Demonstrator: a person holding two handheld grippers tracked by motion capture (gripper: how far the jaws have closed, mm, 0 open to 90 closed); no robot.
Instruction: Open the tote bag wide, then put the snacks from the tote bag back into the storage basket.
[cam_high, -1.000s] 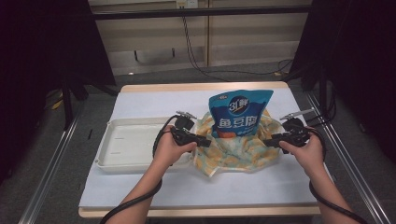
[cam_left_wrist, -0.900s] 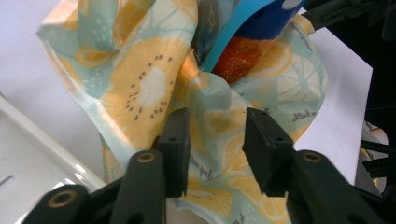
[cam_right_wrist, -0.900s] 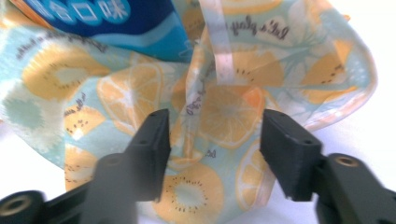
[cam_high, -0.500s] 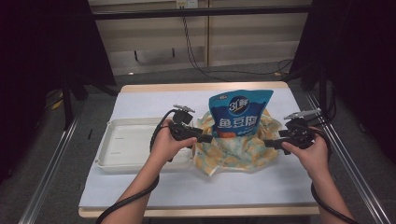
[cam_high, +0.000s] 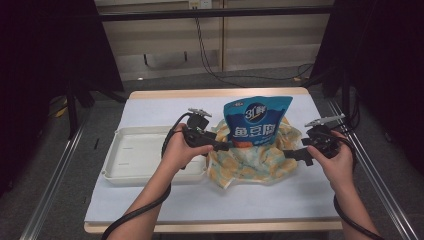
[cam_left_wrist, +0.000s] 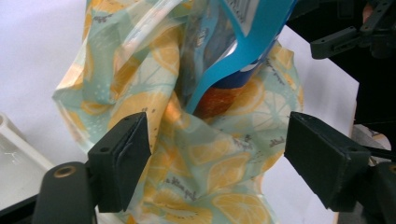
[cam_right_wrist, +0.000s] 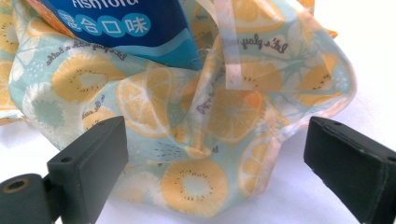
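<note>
Flanking the citrus-print bag (cam_high: 252, 162) mid-table, the left gripper (cam_high: 226, 146) touches its left edge while the right gripper (cam_high: 295, 155) sits just beside its right edge; both gape wide, the blue pouch (cam_high: 256, 120) standing upright inside

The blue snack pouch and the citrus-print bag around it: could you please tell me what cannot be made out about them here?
- Blue snack pouch: its lower part, hidden by the citrus-print bag in the high view.
- Its top, cut off by the upper edge in the left gripper view.
- Small print on the pouch: too small in the high view, cropped in the right gripper view.
- White tray: cut off at the left gripper view's corner.
</note>
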